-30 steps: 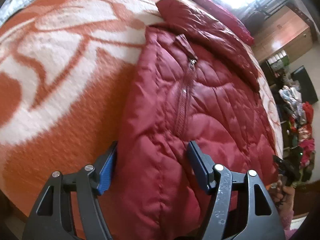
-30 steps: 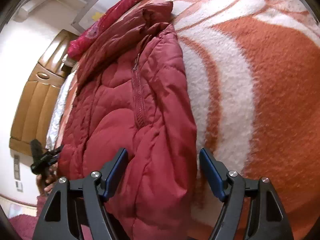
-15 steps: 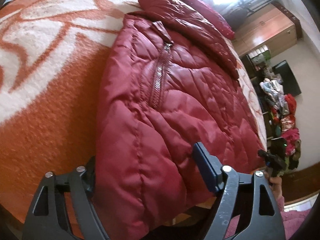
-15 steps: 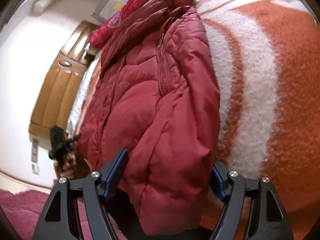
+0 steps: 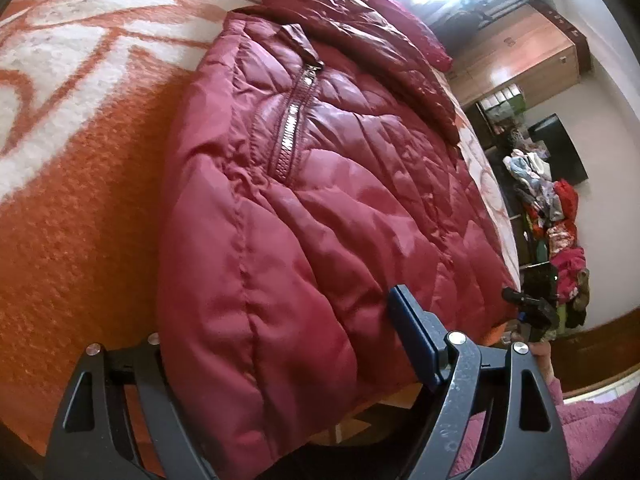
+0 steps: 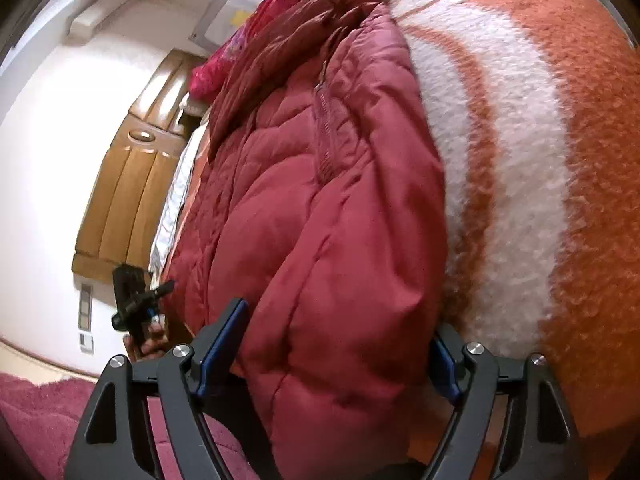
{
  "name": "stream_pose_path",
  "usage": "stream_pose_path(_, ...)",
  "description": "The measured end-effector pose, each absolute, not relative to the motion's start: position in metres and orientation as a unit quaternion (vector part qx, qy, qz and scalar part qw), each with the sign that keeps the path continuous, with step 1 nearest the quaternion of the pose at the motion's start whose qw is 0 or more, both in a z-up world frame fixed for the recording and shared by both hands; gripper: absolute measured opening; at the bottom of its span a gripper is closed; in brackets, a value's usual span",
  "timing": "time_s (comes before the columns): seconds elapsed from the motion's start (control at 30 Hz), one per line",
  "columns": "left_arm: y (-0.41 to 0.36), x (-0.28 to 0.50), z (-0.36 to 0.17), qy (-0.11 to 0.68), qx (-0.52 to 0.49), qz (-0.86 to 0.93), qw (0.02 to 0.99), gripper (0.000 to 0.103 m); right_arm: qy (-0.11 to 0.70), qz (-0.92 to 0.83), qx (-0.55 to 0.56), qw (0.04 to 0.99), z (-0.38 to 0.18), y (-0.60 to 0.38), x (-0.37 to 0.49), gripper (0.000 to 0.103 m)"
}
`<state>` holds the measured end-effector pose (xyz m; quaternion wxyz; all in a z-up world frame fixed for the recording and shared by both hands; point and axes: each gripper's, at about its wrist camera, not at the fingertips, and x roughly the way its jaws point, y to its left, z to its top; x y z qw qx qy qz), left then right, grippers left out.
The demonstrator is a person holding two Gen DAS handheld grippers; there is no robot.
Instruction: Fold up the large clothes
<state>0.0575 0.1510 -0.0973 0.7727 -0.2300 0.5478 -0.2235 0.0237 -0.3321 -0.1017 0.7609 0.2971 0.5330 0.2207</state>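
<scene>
A dark red quilted puffer jacket (image 5: 320, 184) lies lengthwise on the bed, its zipper (image 5: 294, 120) facing up and its hem hanging over the near edge. My left gripper (image 5: 280, 344) is open, its jaws straddling the jacket's hem corner; the left finger is hidden behind the fabric. The jacket also shows in the right wrist view (image 6: 320, 208). My right gripper (image 6: 332, 348) is open, its jaws on either side of the other hem corner. Each gripper appears small in the other's view.
An orange and white fleece blanket (image 5: 80, 128) covers the bed. A red pillow (image 6: 224, 64) lies at the far end by a wooden headboard (image 6: 124, 184). A pile of clothes (image 5: 560, 216) and a wooden cabinet (image 5: 528, 60) stand beyond the bed.
Both grippers have moved forward onto the jacket's hem, so the fabric now fills the gap between each pair of jaws. The jaws stay open.
</scene>
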Motion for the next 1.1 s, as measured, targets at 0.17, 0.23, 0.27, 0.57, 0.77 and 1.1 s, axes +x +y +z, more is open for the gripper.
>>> stream_pose_path(0.17, 0.14, 0.058, -0.097, 0.55, -0.224, -0.248, 0.765, 0.053, 0.537, 0.221, 0.27, 0.768, -0.1, -0.32, 0.029, 0.071)
stream_pose_path(0.23, 0.138, 0.057, -0.096, 0.549, -0.218, -0.247, 0.768, 0.043, 0.537, 0.22, 0.268, 0.769, -0.099, -0.319, 0.029, 0.055)
stream_pose_path(0.27, 0.138, 0.057, -0.095, 0.548, -0.216, -0.246, 0.77, 0.04, 0.536, 0.221, 0.268, 0.769, -0.1, -0.318, 0.03, 0.051)
stream_pose_path(0.57, 0.131, 0.057, -0.049, 0.49, -0.201, -0.253, 0.81, 0.023, 0.484, 0.247, 0.278, 0.792, -0.069, -0.313, 0.034, 0.027)
stream_pose_path(0.77, 0.126, 0.068, -0.012, 0.439, -0.207, -0.261, 0.834, 0.021, 0.415, 0.278, 0.302, 0.812, -0.033, -0.313, 0.043, 0.025)
stream_pose_path(1.1, 0.133, 0.107, 0.027, 0.36, -0.244, -0.254, 0.864, 0.021, 0.33, 0.279, 0.33, 0.839, 0.004, -0.324, 0.075, 0.025)
